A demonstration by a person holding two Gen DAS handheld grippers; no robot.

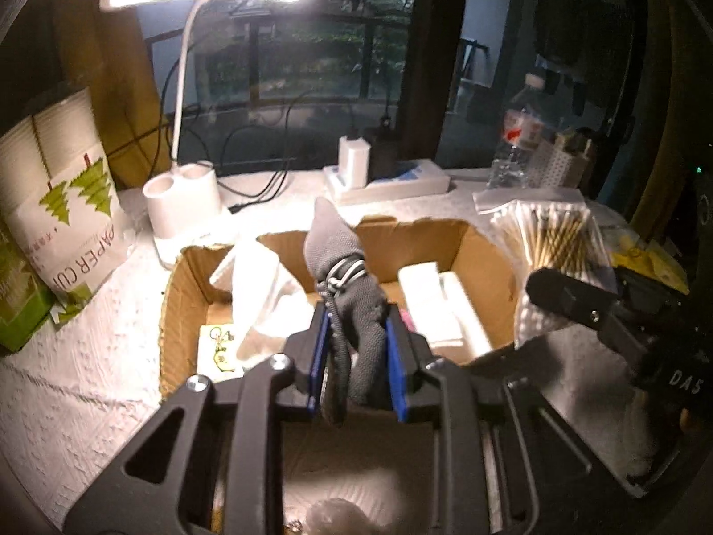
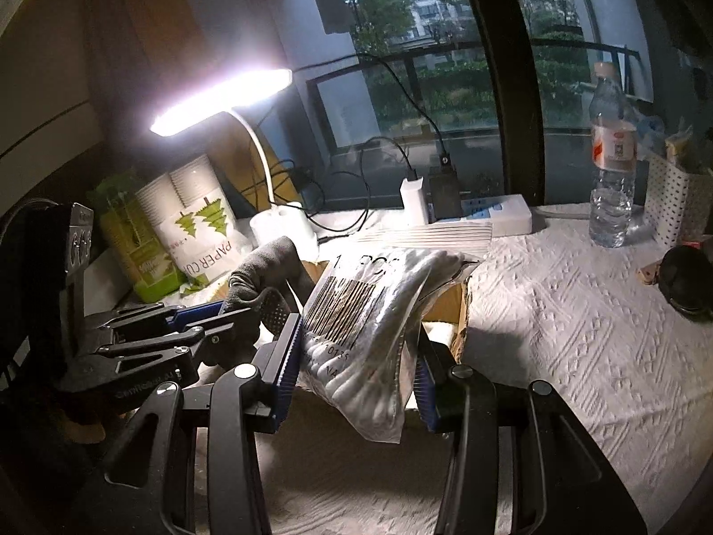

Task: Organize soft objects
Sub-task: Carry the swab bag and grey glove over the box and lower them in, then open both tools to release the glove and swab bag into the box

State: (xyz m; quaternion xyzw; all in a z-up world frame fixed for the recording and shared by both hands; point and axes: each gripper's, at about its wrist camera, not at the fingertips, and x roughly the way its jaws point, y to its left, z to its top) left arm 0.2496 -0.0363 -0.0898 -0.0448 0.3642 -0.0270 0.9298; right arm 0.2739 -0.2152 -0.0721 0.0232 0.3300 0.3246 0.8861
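Note:
My left gripper (image 1: 356,347) is shut on a grey knitted bundle (image 1: 356,298) bound with a cord, held just above the near rim of an open cardboard box (image 1: 481,249). Inside the box lie white tissue (image 1: 263,294) and white packets (image 1: 441,307). My right gripper (image 2: 356,370) is shut on a clear plastic bag of cotton swabs (image 2: 370,321) with a barcode, held over the same box (image 2: 450,303). The right wrist view shows the left gripper (image 2: 214,316) and its grey bundle (image 2: 267,263) at the left. The swab bag (image 1: 552,240) shows at the right of the left wrist view.
A lit white desk lamp (image 1: 182,205) stands behind the box. A pack of paper cups (image 1: 62,205) is at the left. A power strip with chargers (image 2: 481,218), a water bottle (image 2: 612,165) and a perforated white holder (image 2: 673,205) stand by the window. A white textured cloth (image 2: 579,334) covers the table.

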